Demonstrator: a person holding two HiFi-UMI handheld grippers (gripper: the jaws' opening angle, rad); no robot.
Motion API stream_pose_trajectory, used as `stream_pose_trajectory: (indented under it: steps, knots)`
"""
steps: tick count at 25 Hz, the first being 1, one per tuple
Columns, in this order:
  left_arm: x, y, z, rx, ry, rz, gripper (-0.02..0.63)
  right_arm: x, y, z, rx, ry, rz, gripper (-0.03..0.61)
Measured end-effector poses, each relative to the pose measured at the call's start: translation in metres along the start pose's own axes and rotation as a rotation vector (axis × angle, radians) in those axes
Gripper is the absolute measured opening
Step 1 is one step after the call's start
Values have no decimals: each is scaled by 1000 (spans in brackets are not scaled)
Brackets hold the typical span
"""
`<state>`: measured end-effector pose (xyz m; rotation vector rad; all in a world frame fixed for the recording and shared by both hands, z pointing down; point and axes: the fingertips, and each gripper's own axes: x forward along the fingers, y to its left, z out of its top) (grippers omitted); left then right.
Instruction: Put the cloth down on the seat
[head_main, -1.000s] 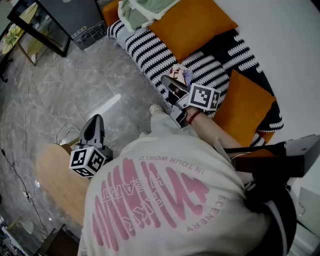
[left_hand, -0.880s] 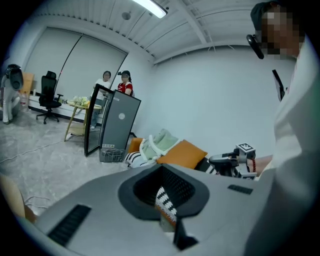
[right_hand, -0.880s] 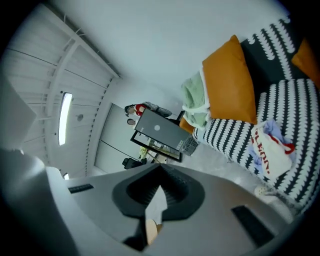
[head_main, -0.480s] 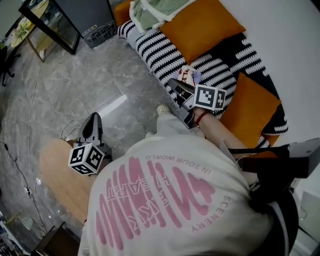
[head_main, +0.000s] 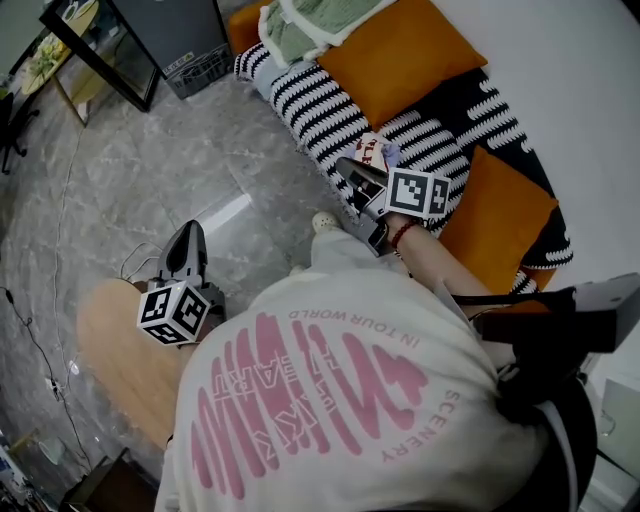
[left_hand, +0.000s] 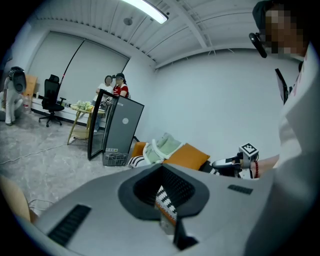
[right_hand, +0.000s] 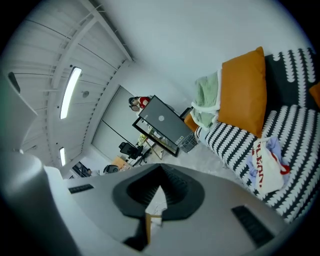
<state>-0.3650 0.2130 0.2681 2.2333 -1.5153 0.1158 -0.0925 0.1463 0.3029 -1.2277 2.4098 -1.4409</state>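
The cloth (head_main: 372, 151) lies crumpled on the striped seat (head_main: 300, 98).

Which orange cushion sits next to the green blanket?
The far cushion, at the sofa's end, right beside the blanket; the other cushion lies by the right gripper, apart from it.

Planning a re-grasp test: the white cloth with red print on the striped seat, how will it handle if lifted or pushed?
Likely floppy: the cloth lies crumpled in folds on the striped seat, so it should drape from a pinch. Probably light; pushed across that knitted cover, it would likely bunch, not slide.
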Motion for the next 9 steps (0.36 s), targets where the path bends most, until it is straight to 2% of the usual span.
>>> stream_pose_trajectory:
  steps: [9]
  knots:
    - [-6, 2, -4, 5, -11, -5, 9, -2, -2, -10, 28, 12, -24, 12]
